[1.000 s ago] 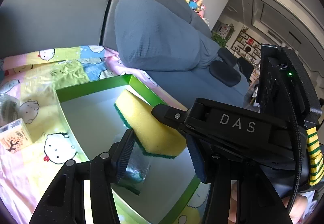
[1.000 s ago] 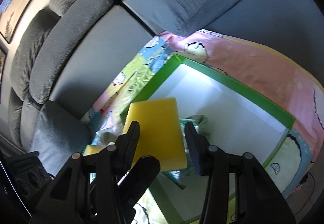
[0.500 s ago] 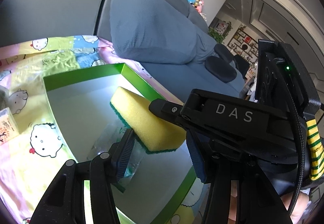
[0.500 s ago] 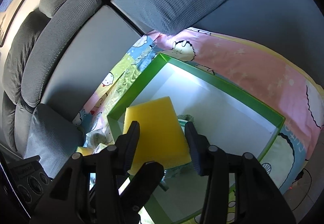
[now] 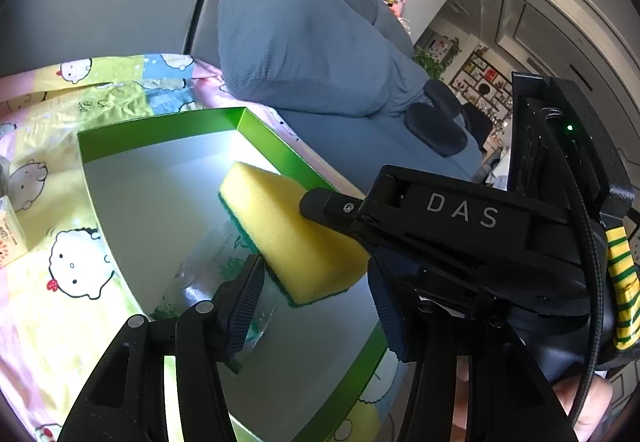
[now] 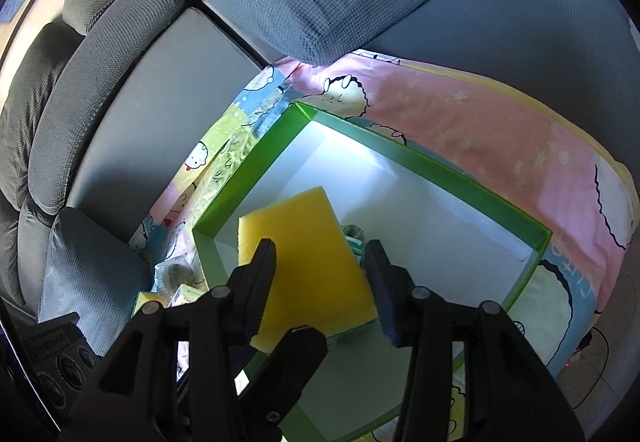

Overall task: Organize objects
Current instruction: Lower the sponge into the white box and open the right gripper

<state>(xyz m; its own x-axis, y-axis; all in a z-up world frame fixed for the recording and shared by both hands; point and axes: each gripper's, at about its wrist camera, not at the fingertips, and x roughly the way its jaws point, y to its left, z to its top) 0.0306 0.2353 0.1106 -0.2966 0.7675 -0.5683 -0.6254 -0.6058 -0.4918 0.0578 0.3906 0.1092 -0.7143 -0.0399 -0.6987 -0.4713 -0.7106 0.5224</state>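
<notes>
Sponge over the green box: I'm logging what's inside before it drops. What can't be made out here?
- Clear packet: left wrist view, print blurred, far end under the sponge.
- Left gripper: same view, unclear whether it pinches the packet.
- Carton: same view, cut by left edge.
- Green box floor: right wrist view, sponge covers part.

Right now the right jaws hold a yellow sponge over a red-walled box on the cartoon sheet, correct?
Not quite: the box has green walls, not red. The right wrist view shows the right gripper holding the yellow sponge over it, on the cartoon sheet.
</notes>
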